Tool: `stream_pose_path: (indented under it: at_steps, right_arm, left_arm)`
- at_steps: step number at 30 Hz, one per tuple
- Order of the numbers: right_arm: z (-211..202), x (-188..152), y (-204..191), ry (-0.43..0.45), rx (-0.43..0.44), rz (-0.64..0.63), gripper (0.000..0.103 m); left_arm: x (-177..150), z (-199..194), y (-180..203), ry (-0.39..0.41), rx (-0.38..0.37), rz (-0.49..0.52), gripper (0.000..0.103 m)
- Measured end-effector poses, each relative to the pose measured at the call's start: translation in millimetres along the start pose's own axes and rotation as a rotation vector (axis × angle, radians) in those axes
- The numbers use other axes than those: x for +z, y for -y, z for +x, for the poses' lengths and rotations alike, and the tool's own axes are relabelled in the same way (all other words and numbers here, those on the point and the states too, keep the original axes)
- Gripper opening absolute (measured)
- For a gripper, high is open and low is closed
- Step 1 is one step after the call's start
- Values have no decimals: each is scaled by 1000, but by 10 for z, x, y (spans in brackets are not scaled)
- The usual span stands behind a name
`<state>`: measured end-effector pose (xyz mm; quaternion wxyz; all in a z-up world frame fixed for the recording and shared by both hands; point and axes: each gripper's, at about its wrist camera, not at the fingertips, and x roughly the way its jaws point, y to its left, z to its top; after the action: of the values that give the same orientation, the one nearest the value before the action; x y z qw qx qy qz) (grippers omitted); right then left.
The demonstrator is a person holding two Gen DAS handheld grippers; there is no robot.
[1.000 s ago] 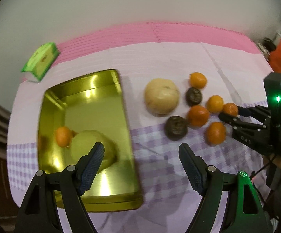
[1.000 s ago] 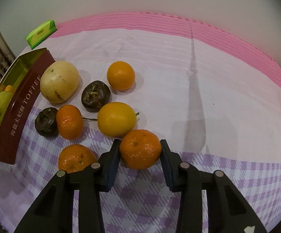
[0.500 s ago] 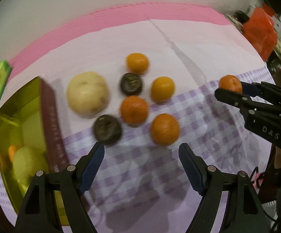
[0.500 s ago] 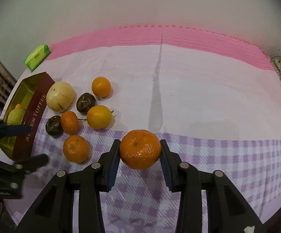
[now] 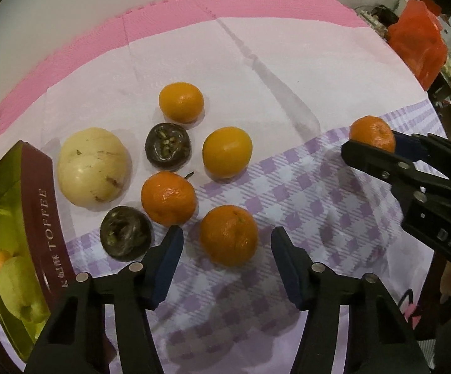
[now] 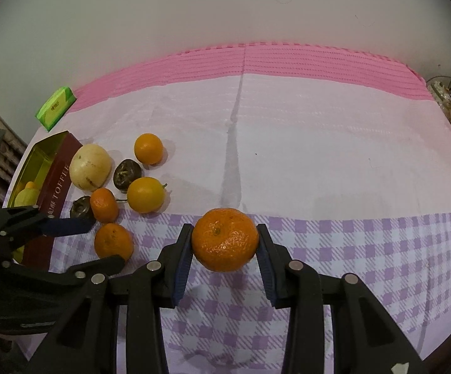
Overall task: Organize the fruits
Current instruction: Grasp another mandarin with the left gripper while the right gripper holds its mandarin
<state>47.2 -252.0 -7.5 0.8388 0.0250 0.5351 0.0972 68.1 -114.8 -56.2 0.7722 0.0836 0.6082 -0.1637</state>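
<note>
Right claw (image 6: 225,257) pinches a round, dimpled, glossy mandarin (image 6: 225,239) right of the gold toffee tin (image 5: 43,215); left claw (image 5: 225,263), just narrowing, straddles another mandarin (image 5: 228,234), pads clear.

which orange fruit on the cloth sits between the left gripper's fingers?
The deep-orange mandarin on the purple checks, nearest the left gripper. The other three loose ones lie farther back; the pads aren't pressing on it.

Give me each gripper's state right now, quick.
Left gripper: open, jaws just closing around a tangerine, pads not touching.
Right gripper: shut on a mandarin.
</note>
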Motion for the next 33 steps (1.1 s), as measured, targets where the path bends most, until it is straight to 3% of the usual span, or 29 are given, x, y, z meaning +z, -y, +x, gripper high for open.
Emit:
stream_pose_path:
  at_steps: [8,16,24,33]
  right_arm:
    - [30,-16,-39,-12,4,-17,36]
    - [82,-28,-64,-27,-7,-25,36]
    - [149,-42,-106,-47,-16,-42,36]
    - [189,-50,-113,-64,-27,-47,36]
  left_arm:
    - [20,87,-33,-20,-13,-20,42]
    - [-44,47,-57,-20,-15,-22,41]
    - [-211,-238,-121,26,-44,-22,41]
    - [-254,-700,-592,112,-10,-109,41]
